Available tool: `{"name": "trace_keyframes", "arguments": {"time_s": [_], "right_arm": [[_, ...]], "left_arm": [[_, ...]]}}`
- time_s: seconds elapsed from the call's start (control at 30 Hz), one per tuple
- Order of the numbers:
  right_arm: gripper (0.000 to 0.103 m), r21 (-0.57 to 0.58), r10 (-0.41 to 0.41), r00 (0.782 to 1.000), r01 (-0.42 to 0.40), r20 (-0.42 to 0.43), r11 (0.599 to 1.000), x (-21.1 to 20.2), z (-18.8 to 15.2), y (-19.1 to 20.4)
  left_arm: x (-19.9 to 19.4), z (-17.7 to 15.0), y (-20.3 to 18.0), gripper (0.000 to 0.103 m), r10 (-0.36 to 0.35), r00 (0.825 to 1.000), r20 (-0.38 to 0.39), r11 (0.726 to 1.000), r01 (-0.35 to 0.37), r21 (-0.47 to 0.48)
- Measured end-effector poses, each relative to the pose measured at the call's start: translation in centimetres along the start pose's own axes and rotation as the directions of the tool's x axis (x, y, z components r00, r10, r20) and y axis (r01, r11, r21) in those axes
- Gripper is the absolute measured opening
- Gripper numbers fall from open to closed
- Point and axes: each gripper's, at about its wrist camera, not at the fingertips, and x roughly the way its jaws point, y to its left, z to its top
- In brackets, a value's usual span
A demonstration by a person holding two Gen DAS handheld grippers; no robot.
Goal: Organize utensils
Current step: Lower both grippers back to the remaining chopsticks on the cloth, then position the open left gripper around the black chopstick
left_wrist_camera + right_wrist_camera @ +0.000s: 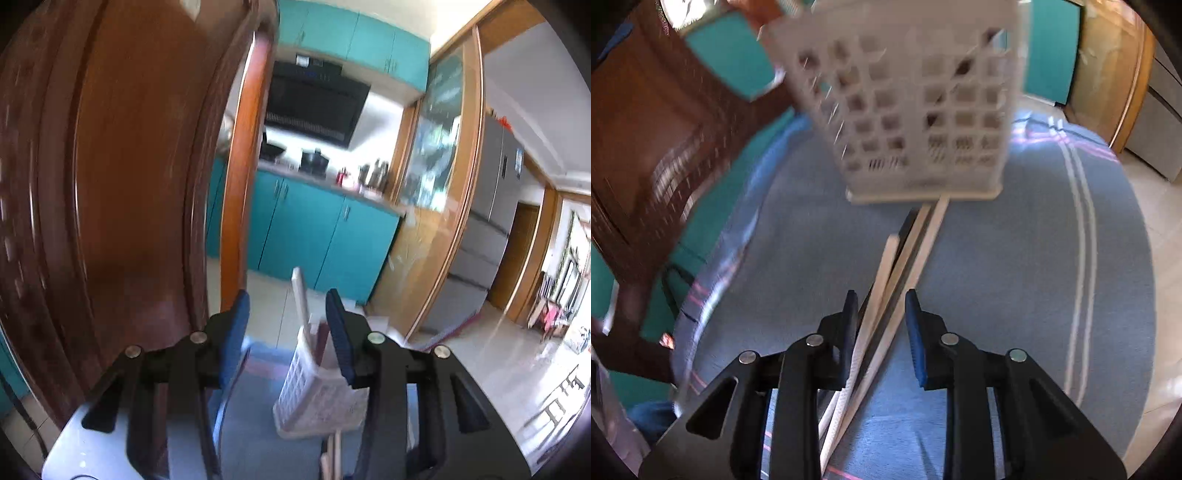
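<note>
The left gripper (pixel 288 314) has its jaws spread, with clear air between the pads. Ahead of them, nearer the right-hand pad, stands the white slotted holder (pixel 314 387) on a blue cloth (pixel 251 424); a pale chopstick (pixel 300 295) sticks up out of it, and a dark one shows beside it, partly hidden by that pad. Whether the pad touches the holder cannot be told. Left of the jaws a brown wooden door (pixel 129 184) crowds close; to the right the floor lies open toward a fridge (pixel 491 221).

The right gripper (pixel 880 306) points down at the cloth, jaws parted. A loose bundle of chopsticks (pixel 908 251) — pale ones with a dark one among them — lies flat on the cloth and runs between the pads toward the holder (pixel 905 92); the sticks sit close to the left-hand pad, with a gap before the right-hand one, so nothing is pinched. Their far tips reach the holder's base edge. To the right of the jaws the cloth is bare up to its white stripes (pixel 1078 240) — beyond them it drops off to pale floor.
</note>
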Motion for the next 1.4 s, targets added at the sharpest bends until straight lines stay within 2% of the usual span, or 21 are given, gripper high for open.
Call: {"name": "trace_keyframes", "arguments": {"time_s": [0.07,0.1,0.13,0.3,0.4,0.53,0.63,0.77,0.83,0.93,1.0,1.1,1.17,1.27,1.33,1.4], "right_arm": [[0.026,-0.005,-0.025,1.000,0.025,-0.018,1.000,0.8,-0.2,0.3],[0.017,0.005,-0.019,1.000,0.019,-0.011,1.000,0.7,-0.3,0.2],[0.012,0.008,-0.025,1.000,0.025,-0.012,1.000,0.6,-0.2,0.1],[0.007,0.097,-0.071,0.997,0.073,-0.028,0.993,0.2,0.1,-2.8],[0.007,0.175,-0.096,0.995,0.102,-0.042,0.979,-0.1,0.2,-5.3],[0.014,0.271,-0.155,0.988,0.155,-0.021,0.950,-1.4,0.1,-7.9],[0.021,0.323,-0.149,0.989,0.135,0.016,0.937,-2.7,0.2,-9.2],[0.026,0.358,-0.144,0.989,0.119,0.043,0.926,-3.5,0.5,-9.9],[0.027,0.355,-0.140,0.989,0.117,0.038,0.928,-3.4,0.3,-9.9],[0.028,0.334,-0.127,0.991,0.108,0.035,0.936,-3.4,0.4,-9.7],[0.030,0.313,-0.129,0.991,0.113,0.033,0.943,-3.1,0.6,-9.1],[0.030,0.292,-0.133,0.991,0.122,0.019,0.949,-2.8,0.0,-8.7],[0.030,0.288,-0.139,0.990,0.128,0.018,0.949,-2.7,0.0,-8.6],[0.030,0.293,-0.147,0.989,0.134,0.021,0.947,-2.7,0.1,-8.7],[0.030,0.300,-0.151,0.988,0.137,0.022,0.944,-2.8,0.1,-8.8],[0.031,0.305,-0.152,0.988,0.139,0.021,0.942,-2.8,0.1,-8.9]], "left_arm": [[1.0,-1.1,0.2,0.043,0.005,0.997,-0.075,1.000,-0.005,0.002],[1.4,-1.5,0.3,0.043,-0.001,0.994,-0.110,1.000,0.001,-0.002],[1.9,-2.0,0.3,0.043,-0.015,0.988,-0.152,1.000,0.014,-0.007],[3.8,-4.1,-0.6,0.043,-0.026,0.955,-0.295,0.998,0.041,0.045],[5.6,-6.3,-1.7,0.044,-0.016,0.905,-0.424,0.993,0.063,0.097],[8.0,-10.7,-3.1,0.044,0.013,0.800,-0.599,0.985,0.094,0.147],[8.9,-13.2,-4.0,0.044,-0.003,0.745,-0.667,0.979,0.138,0.150],[9.0,-15.8,-4.5,0.045,0.042,0.717,-0.695,0.975,0.121,0.185],[8.6,-16.1,-4.3,0.045,0.050,0.732,-0.680,0.977,0.105,0.185],[8.1,-16.5,-3.6,0.031,0.032,0.730,-0.682,0.986,0.089,0.142],[7.6,-16.8,-3.4,0.011,0.009,0.731,-0.683,0.986,0.106,0.126],[6.5,-16.8,-3.1,0.011,0.008,0.736,-0.677,0.987,0.104,0.125],[5.6,-17.0,-2.9,0.005,-0.032,0.737,-0.675,0.988,0.125,0.089],[4.4,-16.9,-3.4,0.005,-0.088,0.742,-0.664,0.984,0.170,0.060],[3.9,-16.9,-3.1,0.005,-0.083,0.752,-0.654,0.984,0.165,0.064],[3.9,-16.8,-2.3,0.005,-0.054,0.760,-0.648,0.989,0.128,0.069]]}}
